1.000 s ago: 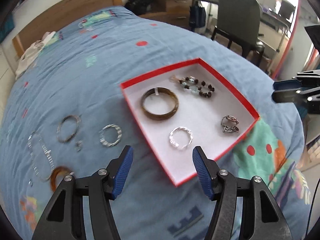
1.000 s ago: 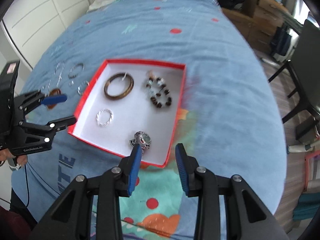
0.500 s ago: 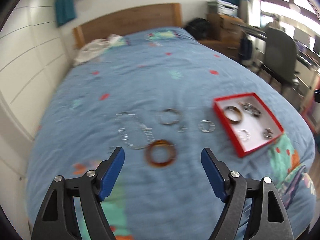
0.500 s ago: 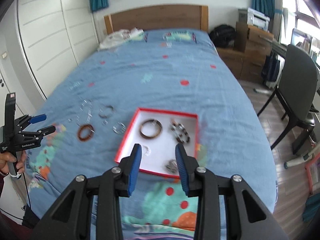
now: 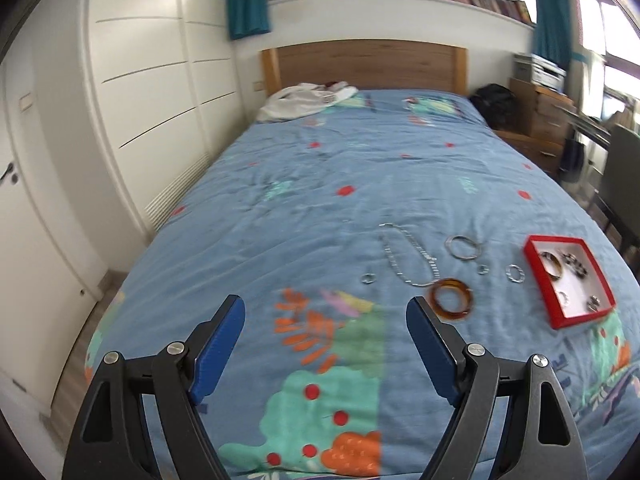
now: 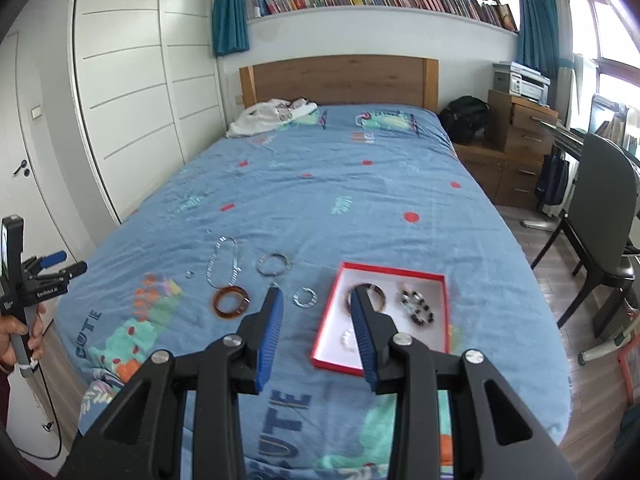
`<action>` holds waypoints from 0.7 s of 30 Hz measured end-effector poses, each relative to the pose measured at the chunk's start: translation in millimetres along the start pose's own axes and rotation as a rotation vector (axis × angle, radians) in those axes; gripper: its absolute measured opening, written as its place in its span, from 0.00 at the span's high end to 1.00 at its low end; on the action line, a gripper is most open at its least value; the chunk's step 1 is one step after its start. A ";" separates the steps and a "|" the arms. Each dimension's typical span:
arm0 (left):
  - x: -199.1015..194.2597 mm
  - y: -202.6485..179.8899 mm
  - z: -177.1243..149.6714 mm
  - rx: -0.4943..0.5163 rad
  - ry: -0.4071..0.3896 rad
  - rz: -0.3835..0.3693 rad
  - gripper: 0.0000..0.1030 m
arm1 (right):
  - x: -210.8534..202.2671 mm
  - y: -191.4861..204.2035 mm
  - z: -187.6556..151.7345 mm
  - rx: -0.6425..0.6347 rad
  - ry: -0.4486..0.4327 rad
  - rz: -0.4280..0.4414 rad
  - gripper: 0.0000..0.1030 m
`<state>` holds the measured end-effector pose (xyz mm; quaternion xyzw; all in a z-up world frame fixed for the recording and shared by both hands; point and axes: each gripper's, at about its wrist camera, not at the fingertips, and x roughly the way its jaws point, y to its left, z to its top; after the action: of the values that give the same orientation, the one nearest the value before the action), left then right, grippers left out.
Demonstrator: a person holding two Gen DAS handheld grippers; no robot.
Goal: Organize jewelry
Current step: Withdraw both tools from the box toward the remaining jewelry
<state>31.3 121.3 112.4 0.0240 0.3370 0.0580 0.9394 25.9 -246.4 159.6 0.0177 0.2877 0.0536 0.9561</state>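
A red box (image 5: 538,276) with a white inside lies on the blue bed, far right in the left wrist view. It holds a brown bangle (image 5: 554,266), a beaded bracelet (image 5: 574,262) and two small silver pieces. Left of it on the cover lie an amber bangle (image 5: 452,300), a silver chain (image 5: 408,256), a silver bangle (image 5: 463,246) and a small silver bracelet (image 5: 515,273). My left gripper (image 5: 326,308) hangs wide open and empty above the bed's near corner. My right gripper (image 6: 316,292) is open by a narrow gap, empty, well above the box (image 6: 392,268).
A white garment (image 6: 272,114) lies by the wooden headboard. White wardrobe doors (image 5: 140,92) run along the left. A dark chair (image 6: 600,200), a backpack and wooden drawers stand right of the bed. A hand holds the left gripper (image 6: 70,262) off the bed's left edge.
Both grippers have drawn back and up from the box, so the whole bed shows. The left one swung left, away from the box, and its jaws widened. The right gap is unchanged.
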 end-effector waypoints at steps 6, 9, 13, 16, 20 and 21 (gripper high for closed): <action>22.5 11.0 -14.5 -0.044 0.047 0.042 0.20 | 27.3 21.8 -7.6 0.000 -0.028 0.024 0.67; 42.8 9.9 -22.0 -0.052 0.078 0.049 0.20 | 47.0 27.0 -12.8 0.000 -0.021 0.040 0.67; 74.1 8.7 -31.0 -0.083 0.125 0.032 0.20 | 75.8 29.2 -18.7 0.014 0.011 0.047 0.67; 94.8 4.9 -34.9 -0.088 0.151 0.017 0.20 | 98.7 27.9 -21.2 0.027 0.035 0.044 0.67; 125.4 -5.3 -37.2 -0.071 0.179 0.001 0.20 | 130.6 27.1 -26.6 0.056 0.069 0.043 0.67; 132.0 -7.1 -37.6 -0.070 0.185 -0.005 0.20 | 142.1 27.0 -30.0 0.074 0.085 0.047 0.67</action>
<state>109.2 131.0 -0.5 -0.0149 0.4204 0.0695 0.9046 124.6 -203.6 58.4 0.0577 0.3293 0.0660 0.9401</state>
